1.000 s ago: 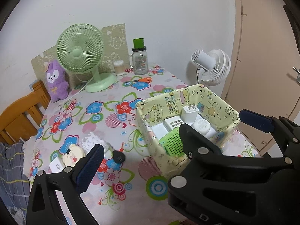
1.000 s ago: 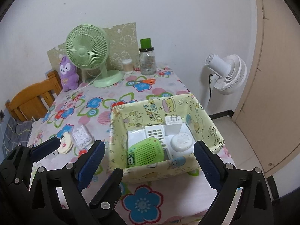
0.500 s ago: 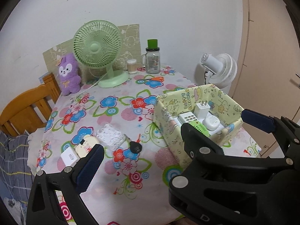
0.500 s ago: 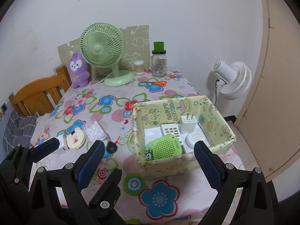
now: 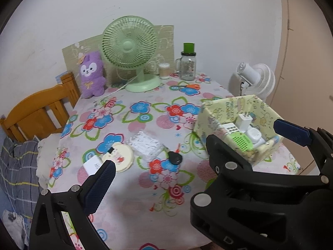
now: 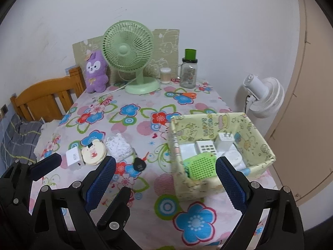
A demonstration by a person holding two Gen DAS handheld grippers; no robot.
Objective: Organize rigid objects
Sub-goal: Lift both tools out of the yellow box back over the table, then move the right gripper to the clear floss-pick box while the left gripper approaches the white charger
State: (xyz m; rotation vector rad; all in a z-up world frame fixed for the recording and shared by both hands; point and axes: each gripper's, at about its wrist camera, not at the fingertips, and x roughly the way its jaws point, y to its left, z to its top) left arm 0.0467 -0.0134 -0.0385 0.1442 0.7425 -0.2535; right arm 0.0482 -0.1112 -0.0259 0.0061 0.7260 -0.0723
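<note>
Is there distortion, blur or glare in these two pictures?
Left wrist view: fisheye bends the beige door edge, corners black. Right wrist view: same bending, round green desk fan sharp; no glare, soft even light in both.

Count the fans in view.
2. Green fan stands at the table's far edge beside the purple plush; white fan is off the table, to the right by the wall.

Home bedroom: wooden bedframe (image 5: 39, 112), plush toy (image 5: 92, 75).
</note>
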